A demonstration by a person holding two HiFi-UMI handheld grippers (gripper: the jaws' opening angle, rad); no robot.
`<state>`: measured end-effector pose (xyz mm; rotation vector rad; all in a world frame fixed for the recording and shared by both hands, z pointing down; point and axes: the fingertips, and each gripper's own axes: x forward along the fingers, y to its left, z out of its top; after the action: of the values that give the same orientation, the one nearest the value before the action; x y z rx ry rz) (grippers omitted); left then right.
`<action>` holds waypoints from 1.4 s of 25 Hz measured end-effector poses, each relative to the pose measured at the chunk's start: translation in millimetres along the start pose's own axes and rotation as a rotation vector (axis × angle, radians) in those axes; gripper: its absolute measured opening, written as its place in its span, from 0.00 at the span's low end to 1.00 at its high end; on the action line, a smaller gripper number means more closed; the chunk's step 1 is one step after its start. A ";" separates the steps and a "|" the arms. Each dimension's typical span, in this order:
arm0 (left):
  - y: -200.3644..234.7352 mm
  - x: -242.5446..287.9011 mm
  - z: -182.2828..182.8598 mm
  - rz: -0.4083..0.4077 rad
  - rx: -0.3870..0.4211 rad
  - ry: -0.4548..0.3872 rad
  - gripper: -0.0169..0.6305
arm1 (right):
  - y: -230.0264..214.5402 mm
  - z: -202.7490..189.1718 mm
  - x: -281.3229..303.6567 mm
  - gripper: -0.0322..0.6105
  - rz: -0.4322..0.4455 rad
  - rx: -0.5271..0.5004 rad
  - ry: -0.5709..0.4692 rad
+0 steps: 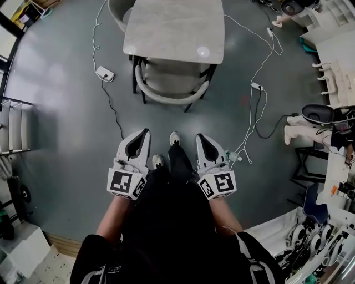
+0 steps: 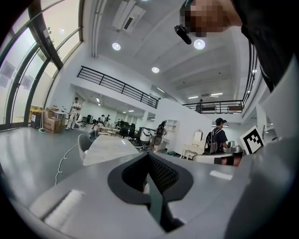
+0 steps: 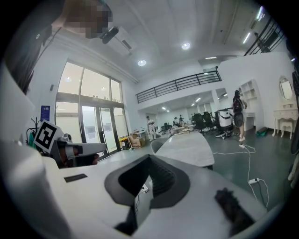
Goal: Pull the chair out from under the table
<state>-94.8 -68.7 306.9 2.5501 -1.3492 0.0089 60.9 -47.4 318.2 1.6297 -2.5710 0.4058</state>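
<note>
In the head view a pale chair [image 1: 172,83] with a curved back and dark legs is tucked under the near edge of a light stone-topped table [image 1: 175,28]. My left gripper [image 1: 146,133] and right gripper [image 1: 199,137] are held side by side in front of me. Both point toward the chair, well short of it and apart from it. Each is shut with nothing between its jaws. The left gripper view looks over its shut jaws to the table [image 2: 110,147]. The right gripper view shows the same table [image 3: 187,147] beyond its shut jaws. The tucked chair is hidden behind the gripper bodies there.
A second chair [image 1: 119,11] stands at the table's far left corner. White cables with power strips [image 1: 104,72] [image 1: 256,86] lie on the grey floor either side of the table. My feet [image 1: 175,138] are between the grippers. Shelves and clutter [image 1: 327,127] line the right side.
</note>
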 end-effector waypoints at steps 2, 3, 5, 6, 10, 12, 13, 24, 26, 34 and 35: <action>3.6 6.5 1.2 0.009 0.002 0.003 0.04 | -4.8 0.1 6.8 0.07 0.006 0.005 0.004; 4.9 10.8 2.0 0.011 0.006 0.004 0.04 | -7.7 0.2 10.5 0.07 0.010 0.009 0.005; 9.4 21.2 3.5 0.018 0.015 0.007 0.04 | -14.2 -0.9 20.0 0.07 0.018 0.022 0.009; 12.7 26.8 4.2 0.024 0.015 0.008 0.04 | -17.3 -1.8 25.6 0.07 0.023 0.030 0.015; 28.6 48.0 4.3 0.046 0.003 0.020 0.04 | -27.9 -3.0 52.1 0.07 0.042 0.027 0.038; 37.4 60.2 0.7 0.048 0.019 0.033 0.04 | -34.2 -4.5 65.9 0.07 0.044 0.029 0.043; 40.5 65.8 -1.8 0.051 0.027 0.040 0.04 | -37.6 -6.1 71.5 0.07 0.047 0.031 0.049; 60.5 118.7 -41.9 0.053 0.073 0.139 0.04 | -78.3 -34.7 111.6 0.07 0.063 0.039 0.121; 61.7 125.9 -51.1 0.057 0.068 0.157 0.04 | -85.2 -43.3 116.0 0.08 0.062 0.037 0.136; 64.3 150.0 -97.9 0.023 0.114 0.245 0.04 | -102.8 -80.7 137.7 0.08 0.074 0.032 0.203; 64.3 153.2 -104.0 0.017 0.126 0.257 0.04 | -105.1 -84.9 139.9 0.08 0.074 0.035 0.208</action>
<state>-48.0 -204.1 440.7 2.5303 -1.3060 0.4220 87.5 -190.6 447.1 1.4213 -2.4867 0.5958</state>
